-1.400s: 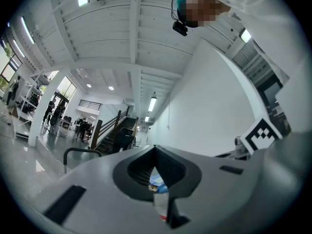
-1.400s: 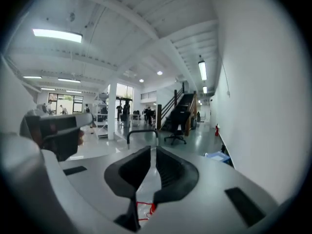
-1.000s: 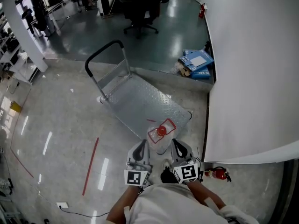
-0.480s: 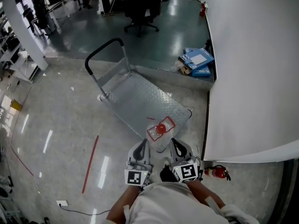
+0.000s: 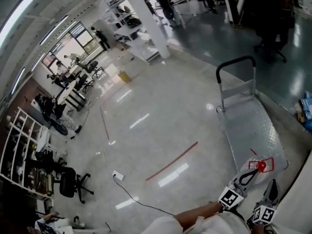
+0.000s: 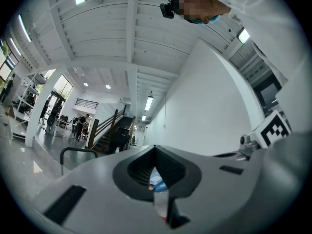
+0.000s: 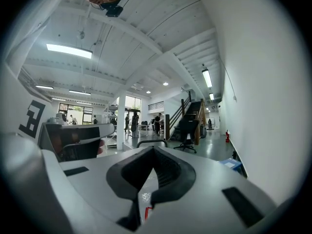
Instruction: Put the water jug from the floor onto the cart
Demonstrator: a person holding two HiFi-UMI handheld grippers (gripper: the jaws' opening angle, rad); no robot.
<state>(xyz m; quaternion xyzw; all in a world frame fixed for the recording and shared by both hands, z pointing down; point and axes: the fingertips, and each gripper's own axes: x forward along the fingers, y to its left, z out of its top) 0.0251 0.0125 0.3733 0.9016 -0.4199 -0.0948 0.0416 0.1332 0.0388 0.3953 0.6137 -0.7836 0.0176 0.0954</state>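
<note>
The clear water jug (image 5: 260, 165), with a red cap and red frame on top, is over the near end of the steel cart (image 5: 248, 126) at the lower right of the head view. My left gripper (image 5: 249, 173) reaches the red frame from the left, and my right gripper (image 5: 271, 185) is at the jug's right side. The left gripper (image 6: 155, 148) has its jaws shut, with clear plastic and red (image 6: 161, 204) showing in the slit. The right gripper (image 7: 154, 149) is also shut, with a red bit (image 7: 146, 212) in its slit. The cart's black handle (image 5: 236, 61) stands at the far end.
A white wall (image 7: 263, 106) runs close along the right of the cart. Blue boxes (image 5: 307, 112) lie past it. On the glossy floor to the left are a red tape line (image 5: 173, 162) and a cable with a socket (image 5: 118, 175). Office chairs (image 5: 73, 186), shelves and people stand farther off.
The head view has swung left, so cart, jug and grippers now sit at the lower right. Both grippers and the jug have moved a little farther over the cart's near end.
</note>
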